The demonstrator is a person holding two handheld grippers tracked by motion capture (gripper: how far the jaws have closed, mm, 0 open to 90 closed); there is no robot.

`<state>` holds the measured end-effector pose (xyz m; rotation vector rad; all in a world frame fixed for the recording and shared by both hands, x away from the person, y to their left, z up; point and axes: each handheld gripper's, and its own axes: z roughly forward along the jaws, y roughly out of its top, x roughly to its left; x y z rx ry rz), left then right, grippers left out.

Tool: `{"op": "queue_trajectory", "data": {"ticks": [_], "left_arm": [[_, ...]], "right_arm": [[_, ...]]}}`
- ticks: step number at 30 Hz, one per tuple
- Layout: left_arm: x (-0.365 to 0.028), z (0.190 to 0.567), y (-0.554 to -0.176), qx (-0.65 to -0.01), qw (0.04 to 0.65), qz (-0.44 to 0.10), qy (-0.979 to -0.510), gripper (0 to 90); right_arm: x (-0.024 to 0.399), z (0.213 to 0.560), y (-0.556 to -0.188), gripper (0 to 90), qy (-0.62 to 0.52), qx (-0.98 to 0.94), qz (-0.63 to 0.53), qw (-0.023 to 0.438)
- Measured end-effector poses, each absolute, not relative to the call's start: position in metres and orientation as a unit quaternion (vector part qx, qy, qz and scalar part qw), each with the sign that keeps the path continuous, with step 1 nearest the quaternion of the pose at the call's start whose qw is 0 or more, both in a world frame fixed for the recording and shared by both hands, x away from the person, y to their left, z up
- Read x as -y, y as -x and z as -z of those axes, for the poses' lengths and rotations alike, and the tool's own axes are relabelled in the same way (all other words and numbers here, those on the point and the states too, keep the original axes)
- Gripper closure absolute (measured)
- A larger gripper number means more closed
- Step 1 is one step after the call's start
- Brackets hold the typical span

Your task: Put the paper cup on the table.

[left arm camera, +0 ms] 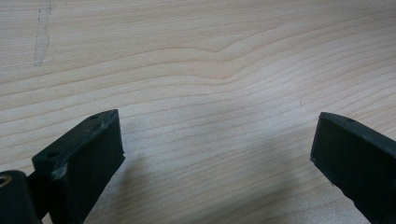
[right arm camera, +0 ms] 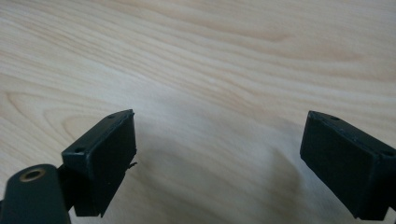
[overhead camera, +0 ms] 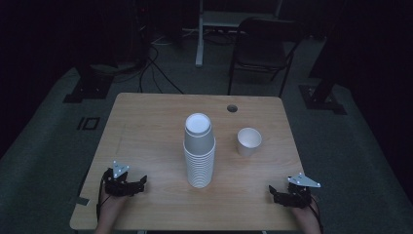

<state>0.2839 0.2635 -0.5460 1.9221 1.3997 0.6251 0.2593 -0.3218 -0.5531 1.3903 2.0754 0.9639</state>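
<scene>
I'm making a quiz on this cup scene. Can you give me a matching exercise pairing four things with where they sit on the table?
Things:
1. stack of cups
2. single cup
3. left gripper
4. round hole

Places:
A. near the table's far edge
B. middle of the table
C. near-left corner, jaws open
D. just right of the stack

Pairs: 1-B, 2-D, 3-C, 4-A

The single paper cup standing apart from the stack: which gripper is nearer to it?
Right. The right gripper sits at the near right table edge, just right of and nearer the person than the single paper cup. The left gripper lies beyond the cup stack.
</scene>
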Motion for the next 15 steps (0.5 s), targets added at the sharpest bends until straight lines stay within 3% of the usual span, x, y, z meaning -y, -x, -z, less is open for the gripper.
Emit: {"op": "queue_trajectory", "data": {"ticks": [15], "left_arm": [[-0.2636,0.5464,-0.2829,-0.537,0.33,-0.239,-0.739,2.9]], "right_arm": [[0.3279,0.5548,-0.2524,11.8,-0.556,-0.73,-0.323,0.231]]}}
